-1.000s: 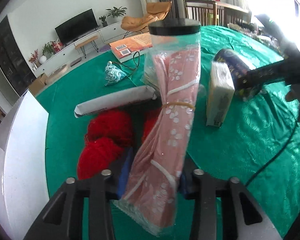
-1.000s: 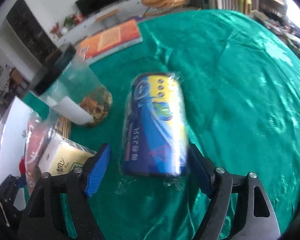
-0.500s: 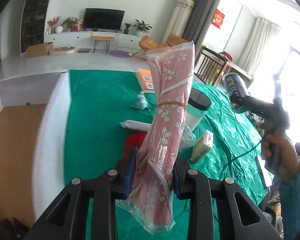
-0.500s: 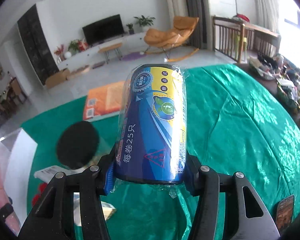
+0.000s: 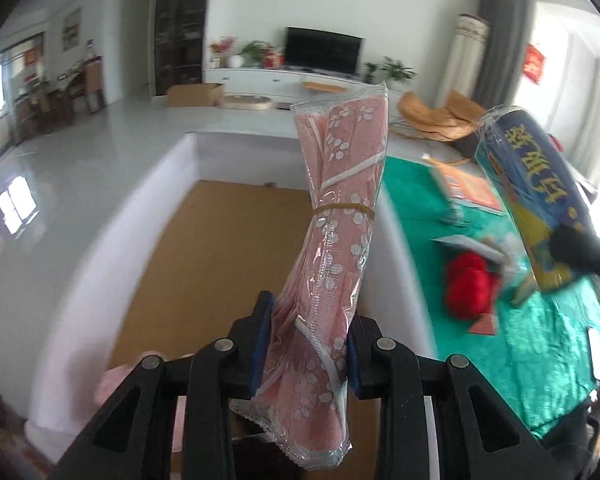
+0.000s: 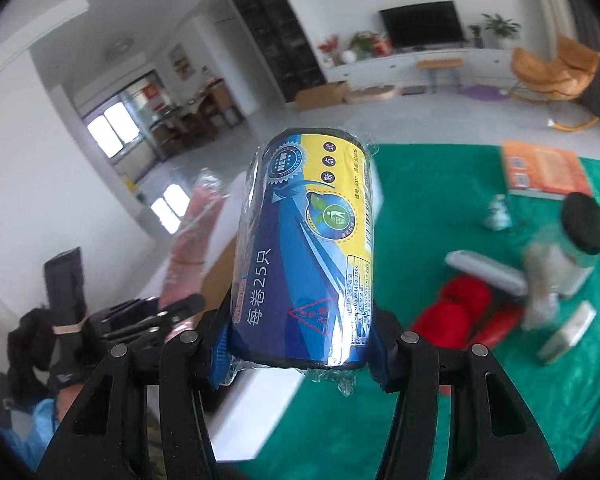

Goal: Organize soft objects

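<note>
Both packs have come up off the green worktop (image 5: 548, 360) and swung over toward the white bin (image 5: 112, 248).

Left hand-held gripper (image 5: 306, 354) clamps the pink cloth pack (image 5: 336, 216) at its lower end; long axis near upright, top leaning right, above the bin's brown floor.

Right hand-held gripper (image 6: 300, 354) grips the blue bag roll (image 6: 306, 248); axis points away and upward.

Judgement: 2 drops remain.
</note>
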Demonstrator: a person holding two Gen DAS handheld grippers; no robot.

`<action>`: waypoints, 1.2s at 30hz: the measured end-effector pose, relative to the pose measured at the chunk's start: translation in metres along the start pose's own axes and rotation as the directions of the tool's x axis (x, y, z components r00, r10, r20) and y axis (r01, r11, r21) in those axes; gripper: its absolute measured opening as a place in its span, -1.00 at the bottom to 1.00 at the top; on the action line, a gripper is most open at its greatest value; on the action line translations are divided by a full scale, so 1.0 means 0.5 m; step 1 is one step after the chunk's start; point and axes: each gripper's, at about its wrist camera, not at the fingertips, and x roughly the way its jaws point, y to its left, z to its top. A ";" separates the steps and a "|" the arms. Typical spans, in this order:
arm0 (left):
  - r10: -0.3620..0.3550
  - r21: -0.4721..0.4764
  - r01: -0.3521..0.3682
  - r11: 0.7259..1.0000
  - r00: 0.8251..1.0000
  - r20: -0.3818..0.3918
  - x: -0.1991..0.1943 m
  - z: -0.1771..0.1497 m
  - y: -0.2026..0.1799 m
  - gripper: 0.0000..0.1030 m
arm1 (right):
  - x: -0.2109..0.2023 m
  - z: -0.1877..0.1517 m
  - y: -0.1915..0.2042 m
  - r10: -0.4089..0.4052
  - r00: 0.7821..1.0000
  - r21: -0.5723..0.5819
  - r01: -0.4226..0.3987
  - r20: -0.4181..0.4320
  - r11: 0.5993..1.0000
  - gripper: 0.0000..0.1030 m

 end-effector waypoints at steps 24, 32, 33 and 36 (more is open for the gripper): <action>-0.313 0.252 0.353 0.901 0.931 -0.185 0.093 -0.125 -0.431 1.00 | -0.034 -0.319 -0.350 -0.649 0.752 0.121 0.659 -0.113 0.742 0.44; -0.167 0.310 0.251 0.917 0.947 -0.273 0.233 -0.206 -0.496 1.00 | -0.065 -0.331 -0.429 -0.710 0.682 0.301 0.724 -0.175 0.621 0.50; -0.155 0.317 0.241 0.917 0.949 -0.275 0.238 -0.211 -0.496 1.00 | -0.068 -0.332 -0.427 -0.713 0.678 0.303 0.728 -0.181 0.615 0.51; -0.115 0.349 0.203 0.915 0.960 -0.257 0.249 -0.221 -0.494 1.00 | -0.066 -0.335 -0.417 -0.720 0.669 0.284 0.737 -0.183 0.613 0.61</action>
